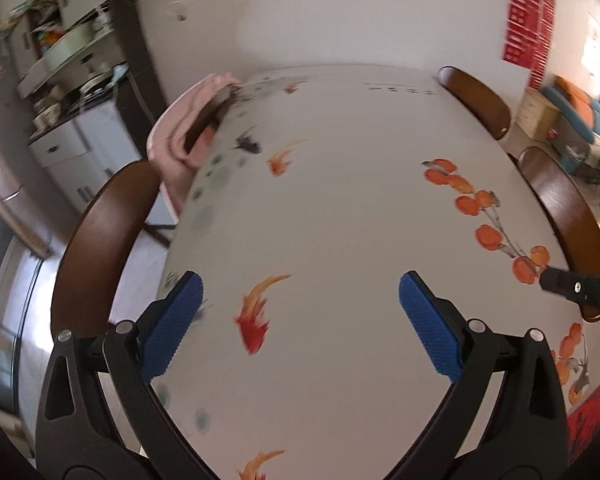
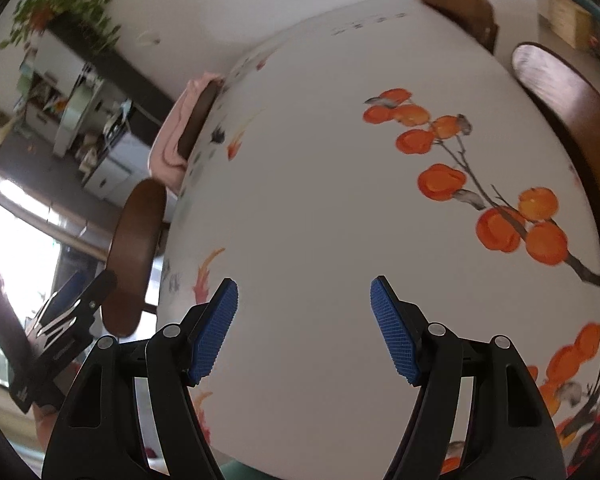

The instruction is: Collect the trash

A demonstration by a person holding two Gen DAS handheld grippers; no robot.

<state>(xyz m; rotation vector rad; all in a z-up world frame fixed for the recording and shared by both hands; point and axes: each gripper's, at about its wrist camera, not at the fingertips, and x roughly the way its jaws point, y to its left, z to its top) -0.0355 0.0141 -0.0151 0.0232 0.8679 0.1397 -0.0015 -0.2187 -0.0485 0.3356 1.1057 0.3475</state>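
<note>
Both grippers are hovering side by side over a long white tabletop printed with orange goldfish and persimmon branches (image 1: 340,208), and neither wrist view is showing any trash on it: the painted surface is running away from the cameras towards the far wall with nothing lying on it that can be made out. The left gripper (image 1: 300,320) is hanging with its blue ribbed pads spread wide and nothing between them, a painted red-orange goldfish (image 1: 256,316) showing through the gap. The right gripper (image 2: 304,328) is likewise standing released, its pads well apart over bare white cloth, with the orange persimmon spray (image 2: 500,208) lying ahead and to its right. Each tool is appearing at the edge of the other's view, so the two are working close together at the near end of the table, both pointing along its long axis. Since the thing to be collected is not in sight, no bearing to it can be given and neither hand can be judged nearer; the search is probably having to turn away from the tabletop, though where to is not shown. Dark brown wooden chair backs (image 1: 100,240) are ringing the table on both sides, and a pale pink cloth draped over a far chair on the left (image 1: 180,136) is touching the table edge, but it is looking like laundry rather than litter.
</note>
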